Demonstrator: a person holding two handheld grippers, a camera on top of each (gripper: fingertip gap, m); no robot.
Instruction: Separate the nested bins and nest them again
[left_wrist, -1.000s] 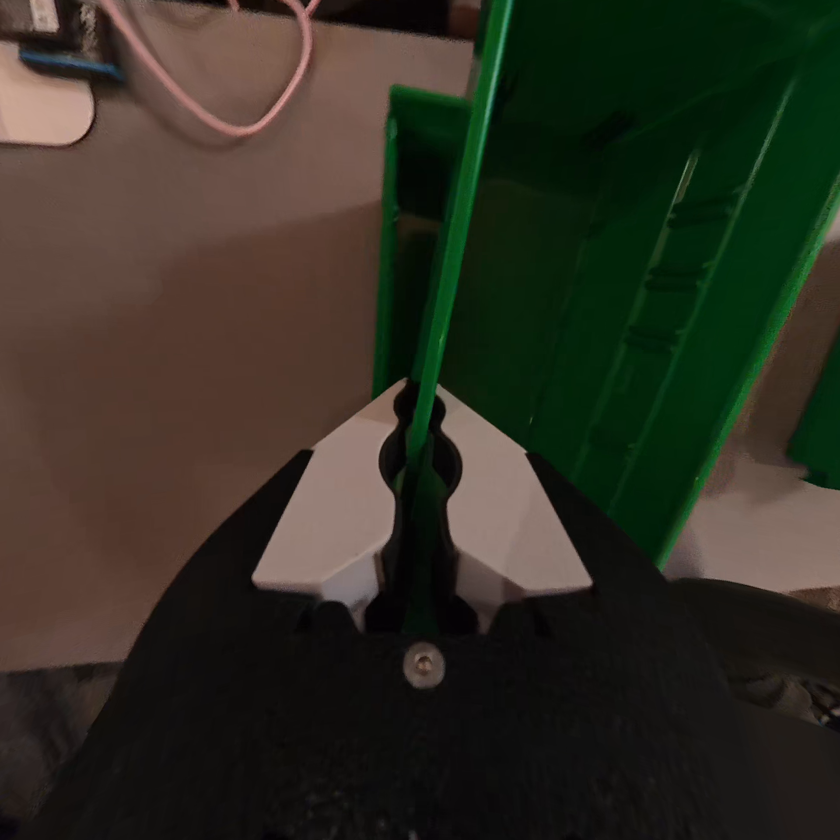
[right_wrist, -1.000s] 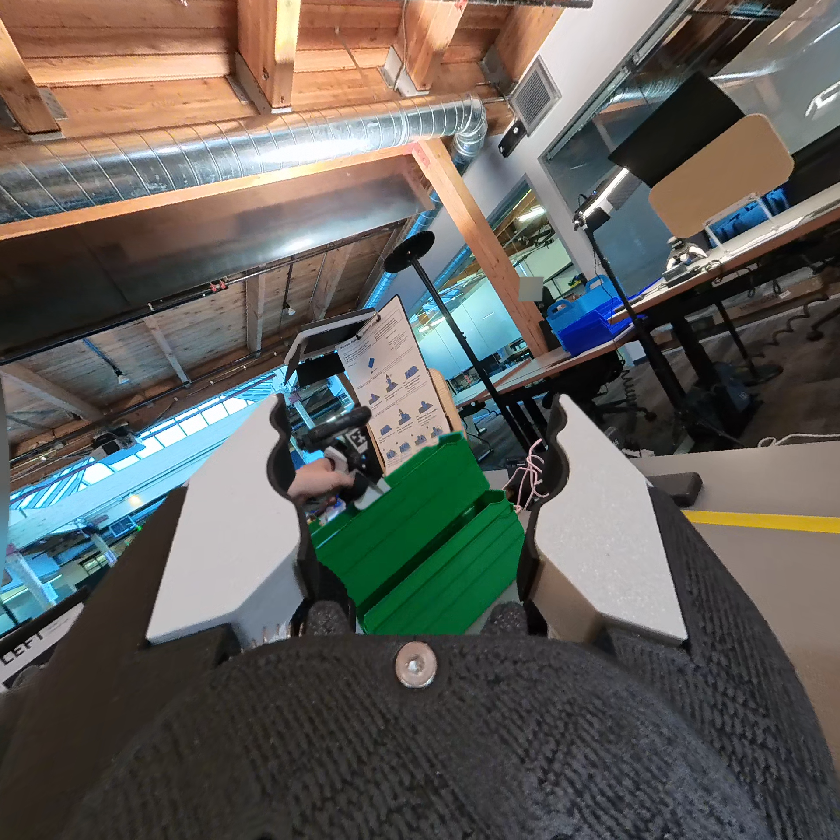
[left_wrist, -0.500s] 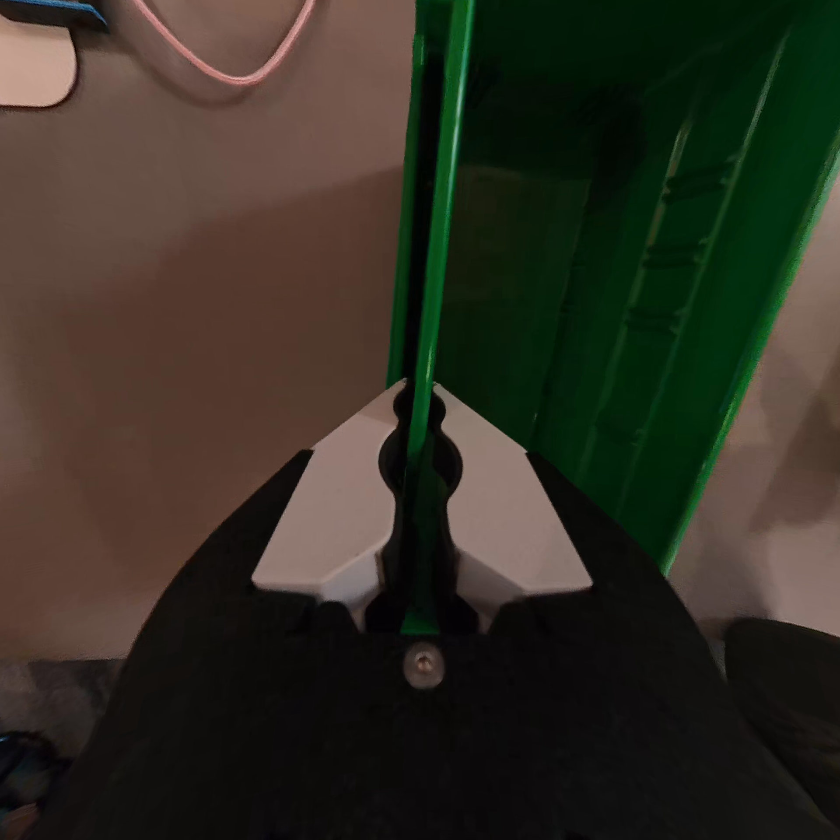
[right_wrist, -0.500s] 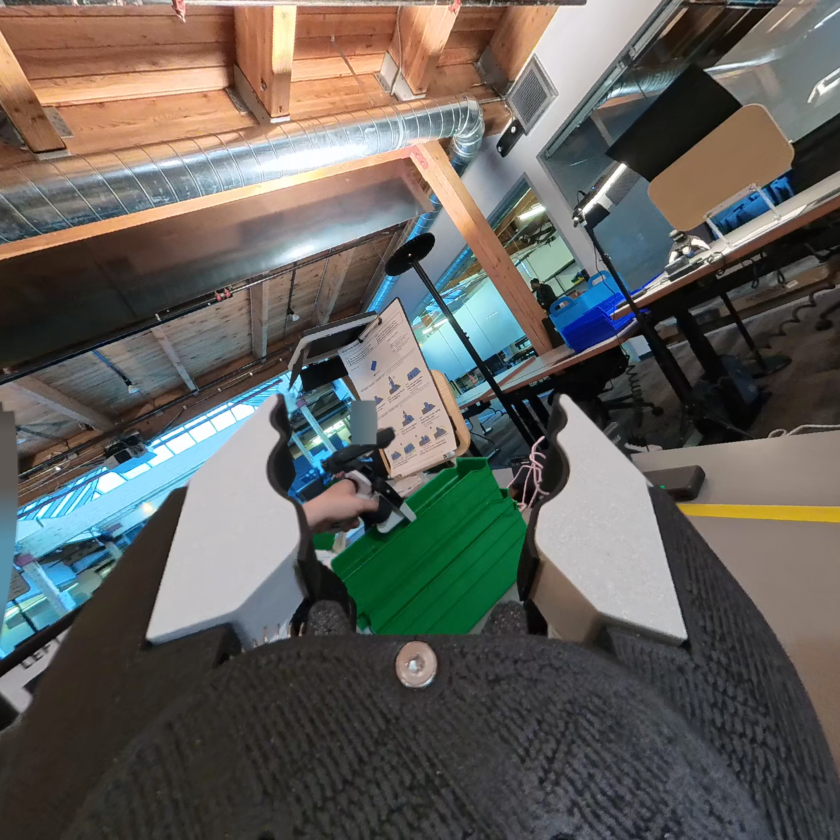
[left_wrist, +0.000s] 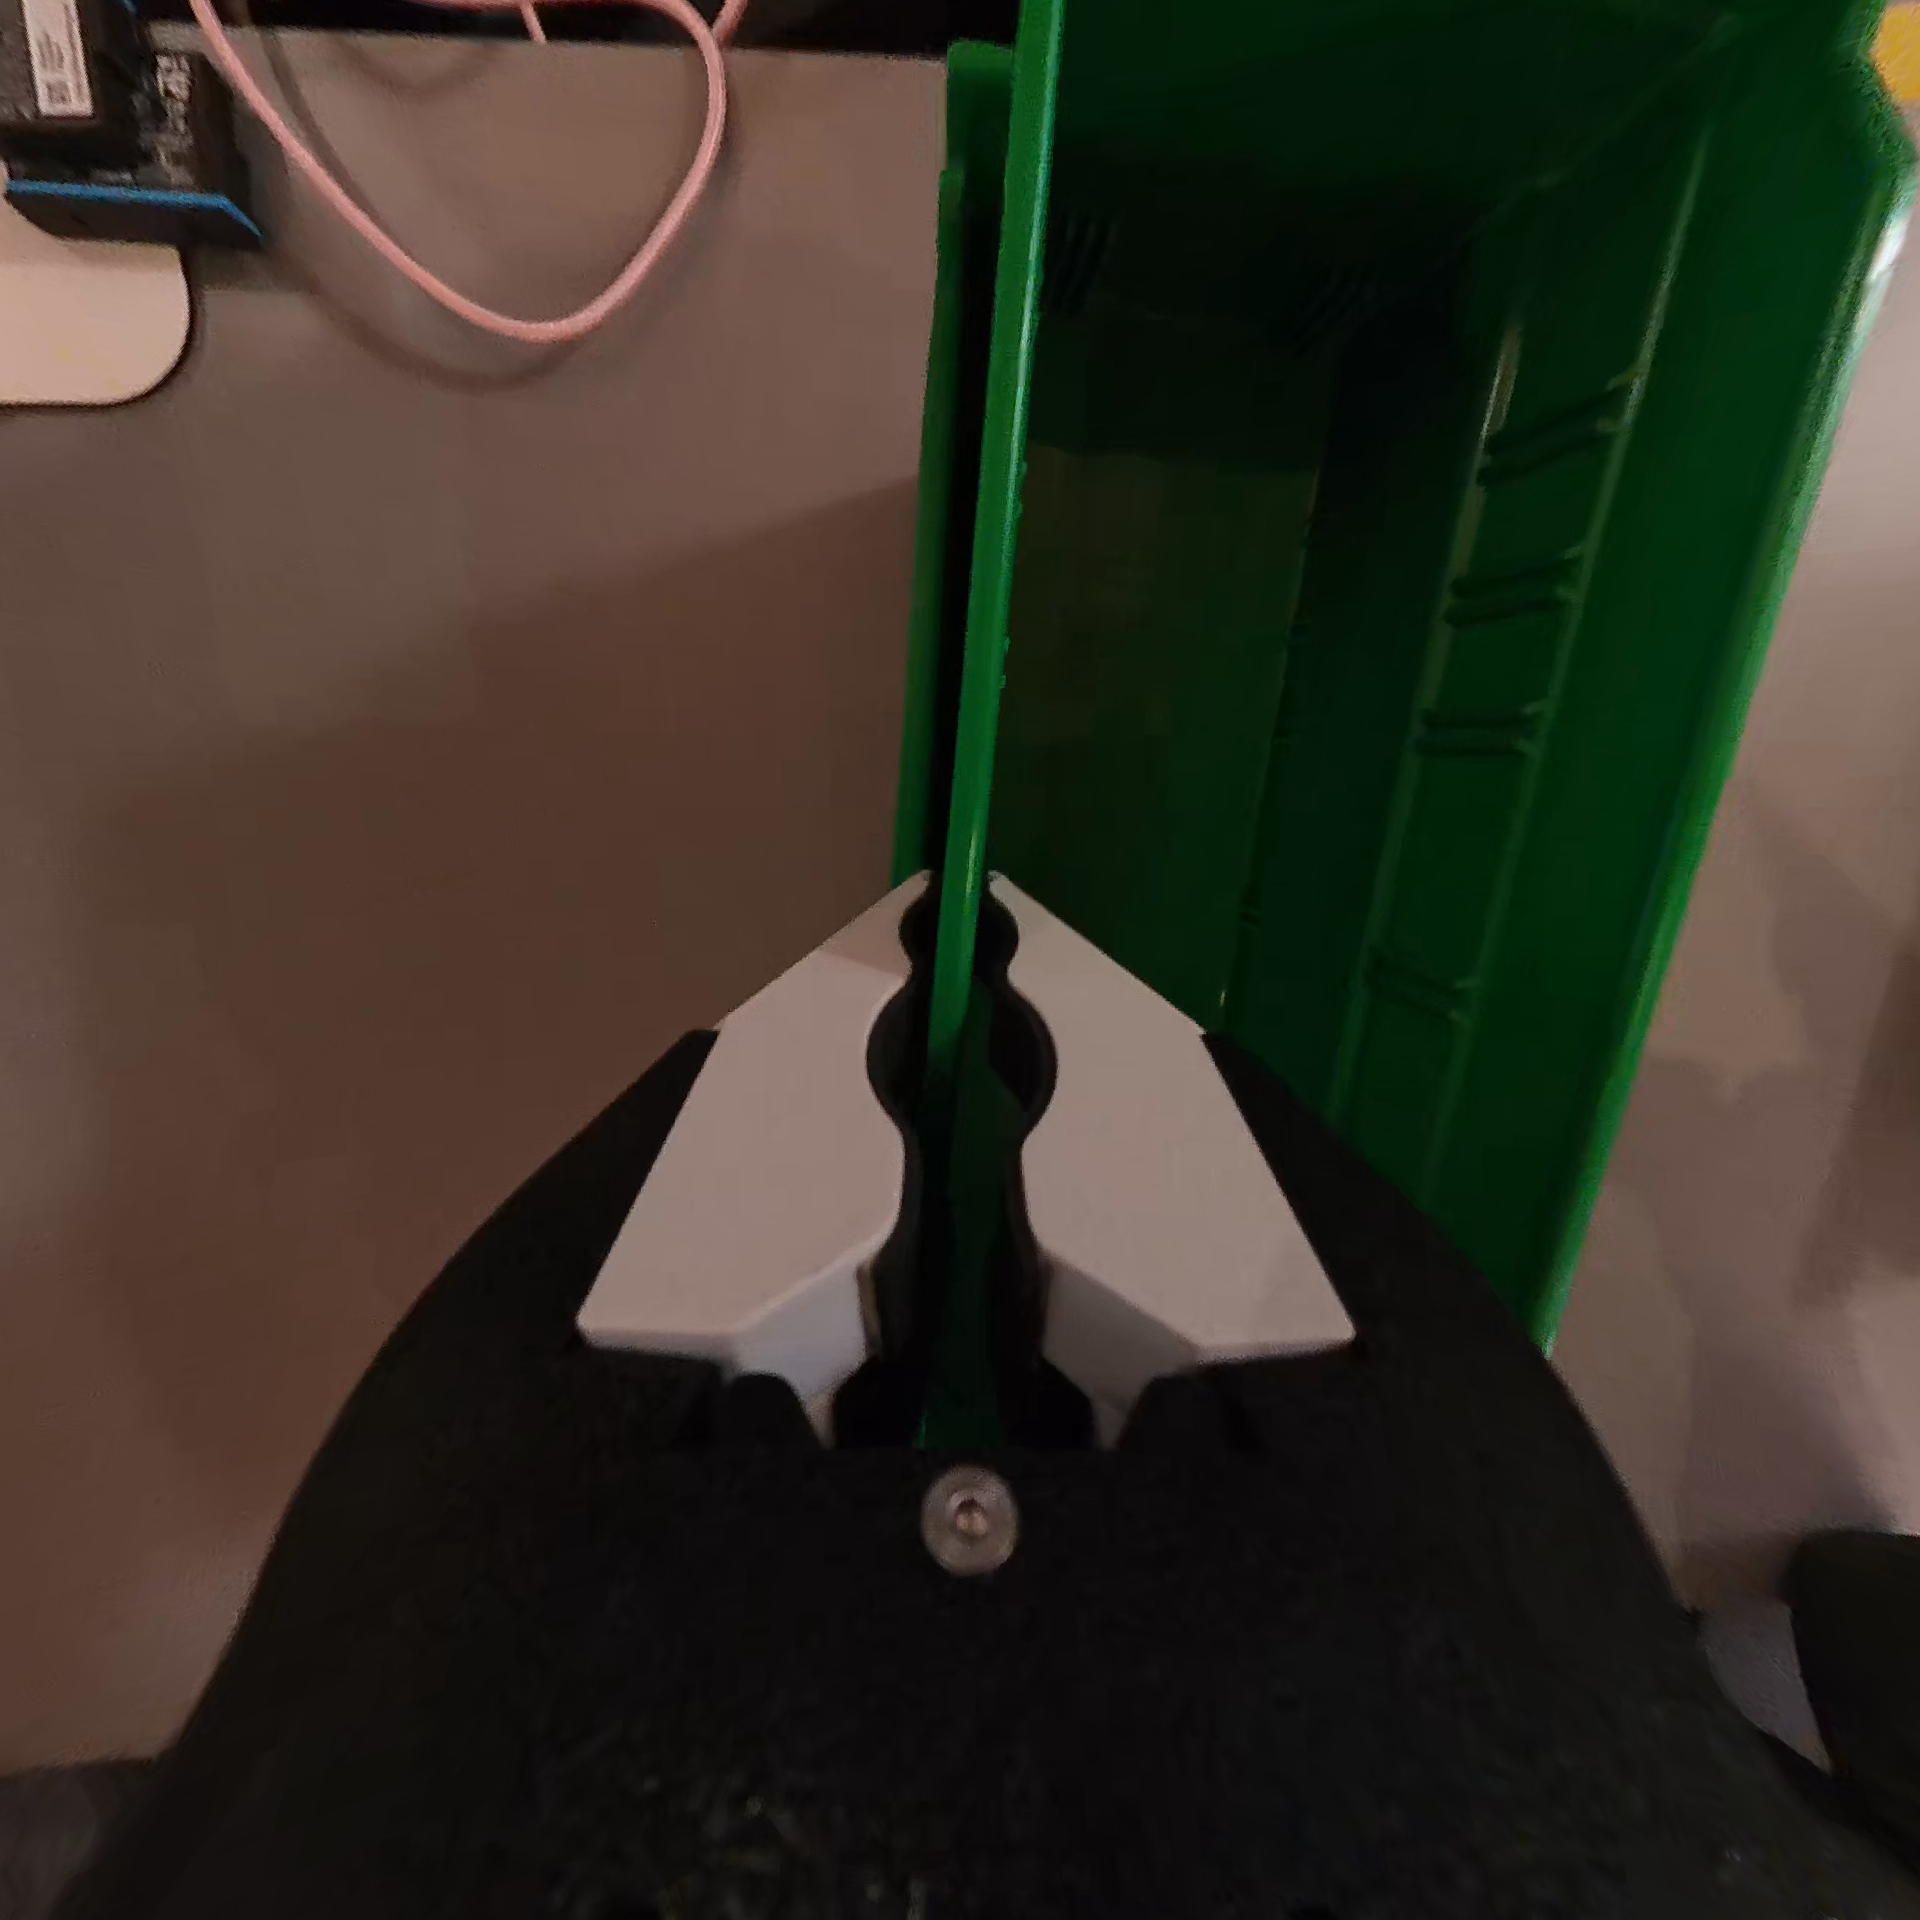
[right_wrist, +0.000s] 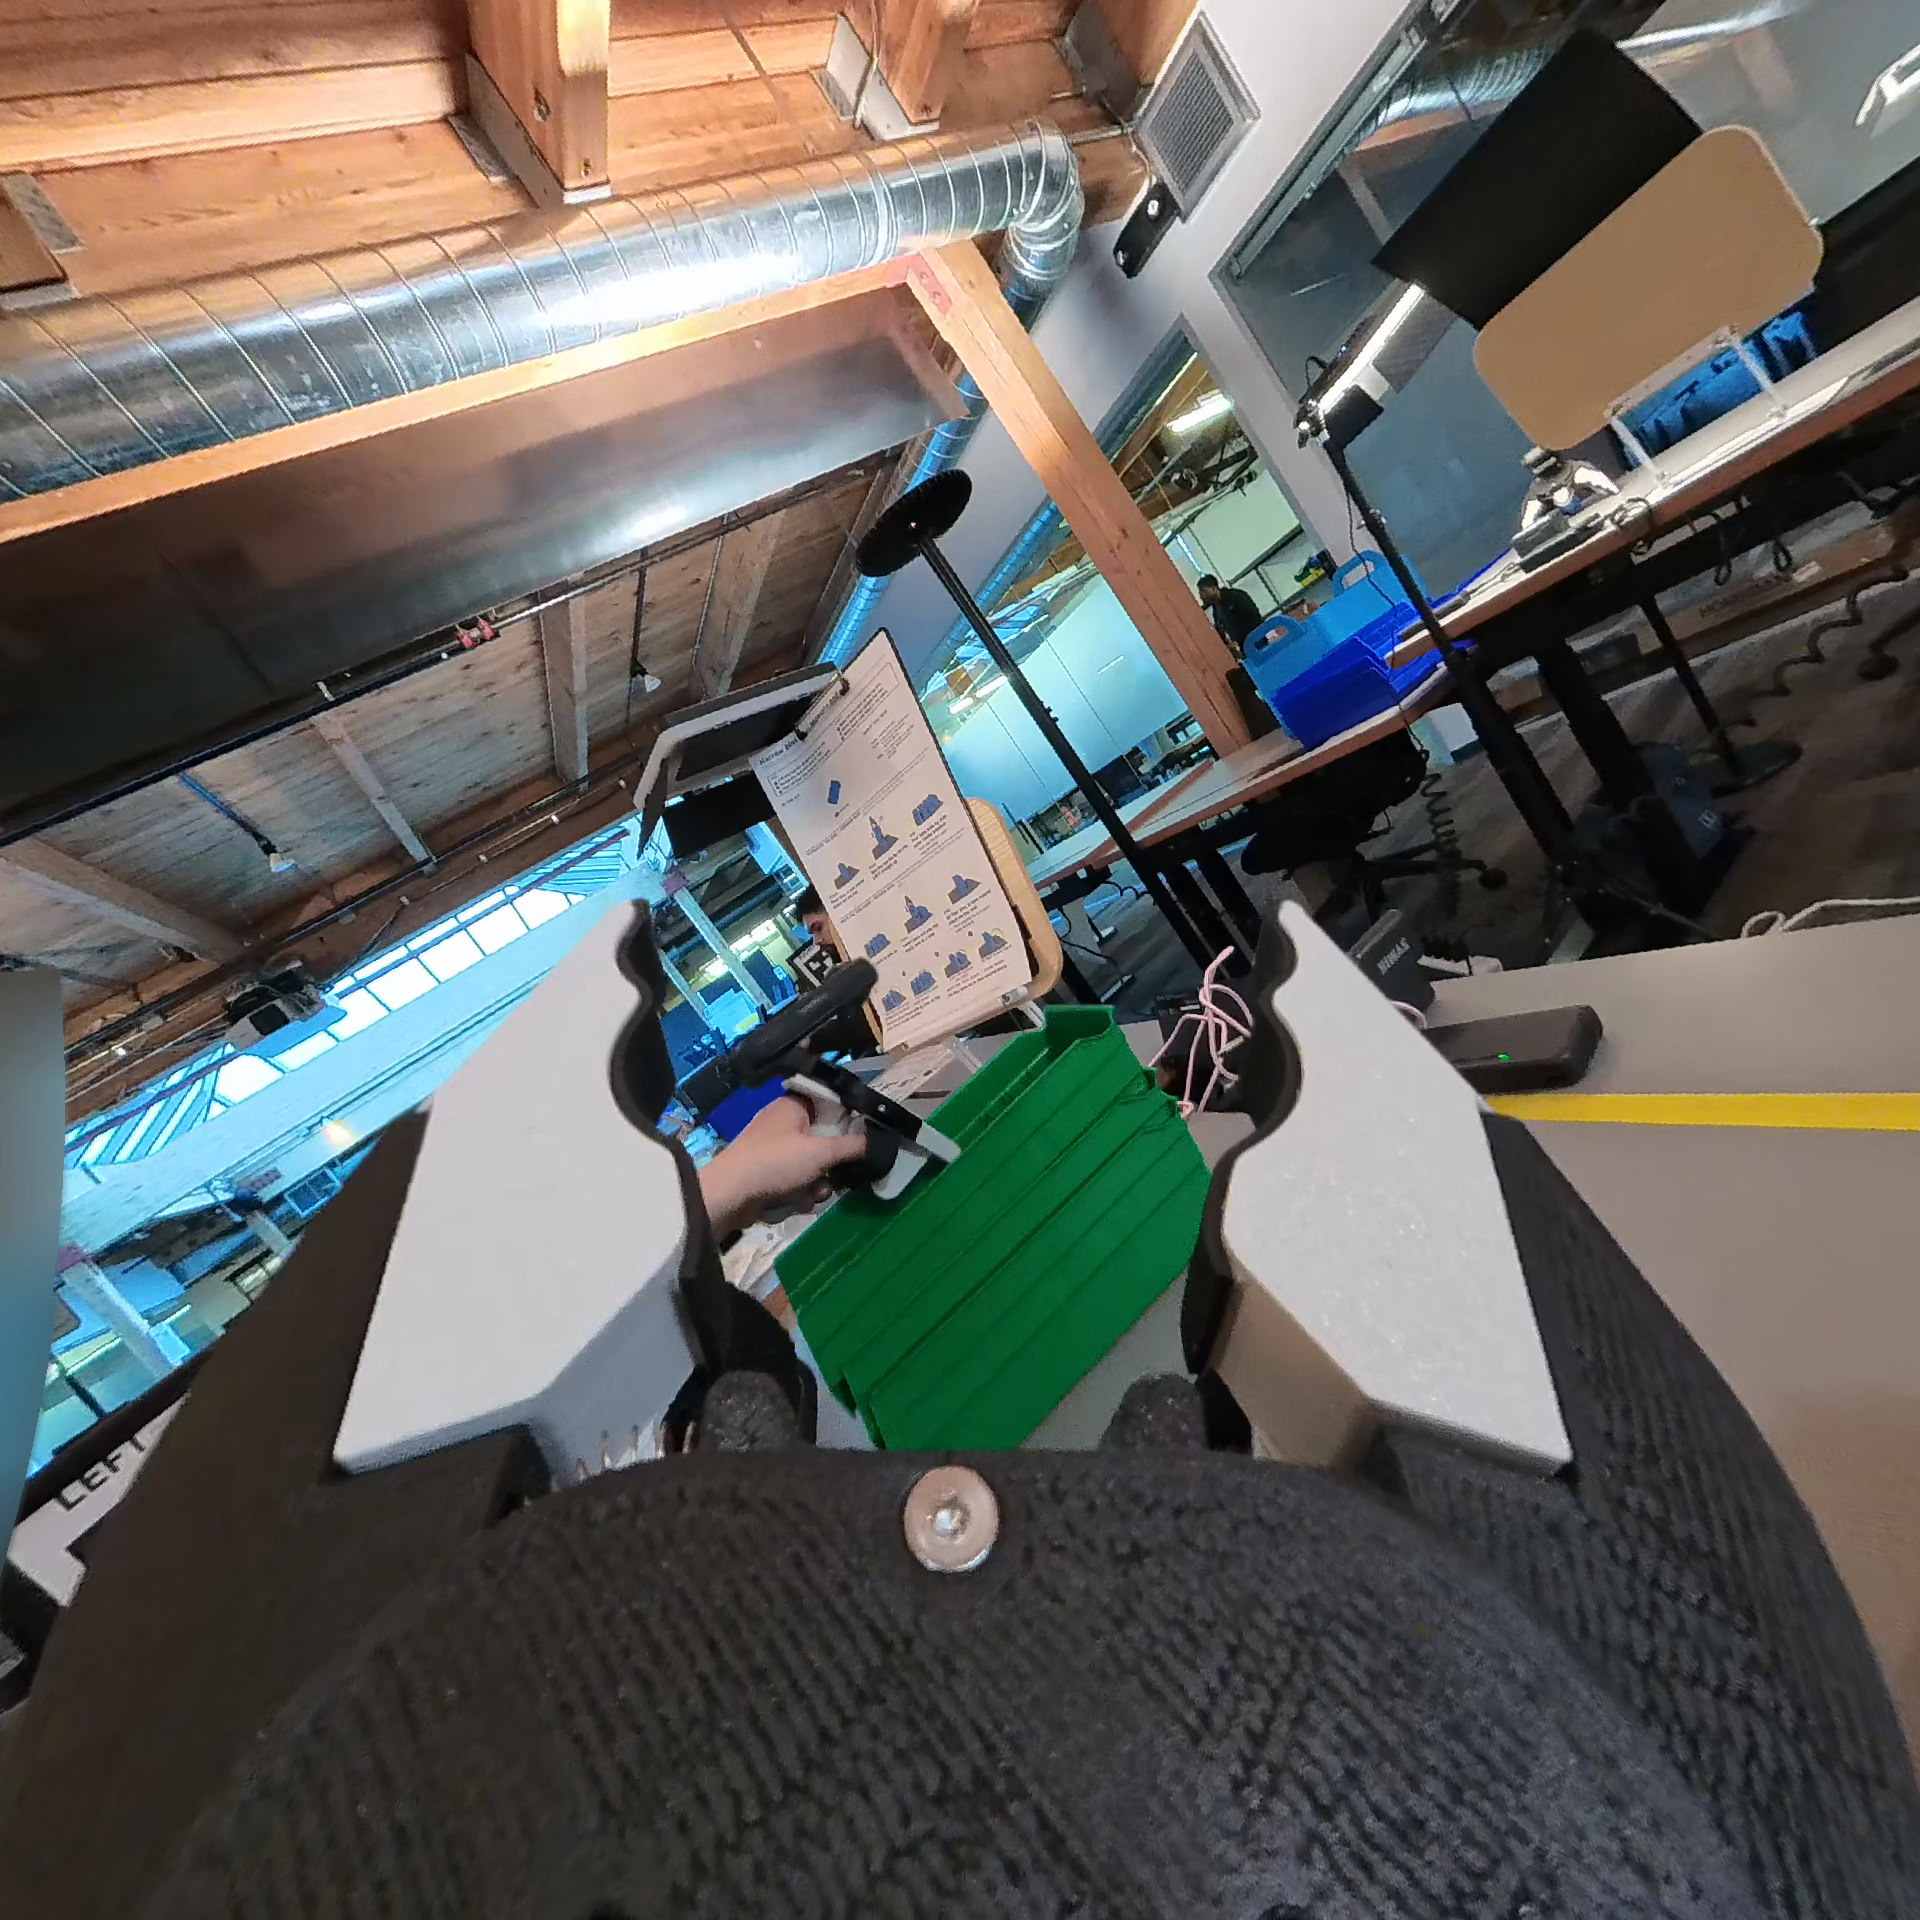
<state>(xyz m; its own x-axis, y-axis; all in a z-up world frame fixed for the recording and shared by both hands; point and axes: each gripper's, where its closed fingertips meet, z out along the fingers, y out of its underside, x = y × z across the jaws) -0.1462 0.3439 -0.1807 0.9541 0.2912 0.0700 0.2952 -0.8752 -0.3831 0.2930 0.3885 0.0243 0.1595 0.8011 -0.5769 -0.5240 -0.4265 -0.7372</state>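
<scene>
My left gripper (left_wrist: 961, 883) is shut on the left side wall of a green bin (left_wrist: 1455, 644), whose ribbed inside fills the right of the left wrist view. The wall of a second green bin (left_wrist: 928, 540) runs close along the outside of the held wall. My right gripper (right_wrist: 961, 925) is open and empty, tilted upward, well back from the bins. In the right wrist view the green bins (right_wrist: 997, 1236) lie together on the table, and a hand holds the left gripper (right_wrist: 909, 1158) at their left rim.
The grey table (left_wrist: 468, 727) carries a pink cable (left_wrist: 582, 301), a black device with a blue edge (left_wrist: 125, 156) and a white pad (left_wrist: 83, 332) at the far left. In the right wrist view there is a yellow tape line (right_wrist: 1704, 1112), a black bar-shaped device (right_wrist: 1517, 1039) and an instruction board (right_wrist: 914, 831).
The held bin has come down and to the left over the second bin; their left walls, earlier apart and at an angle, now run close together. My right gripper has stayed open and nearly still.
</scene>
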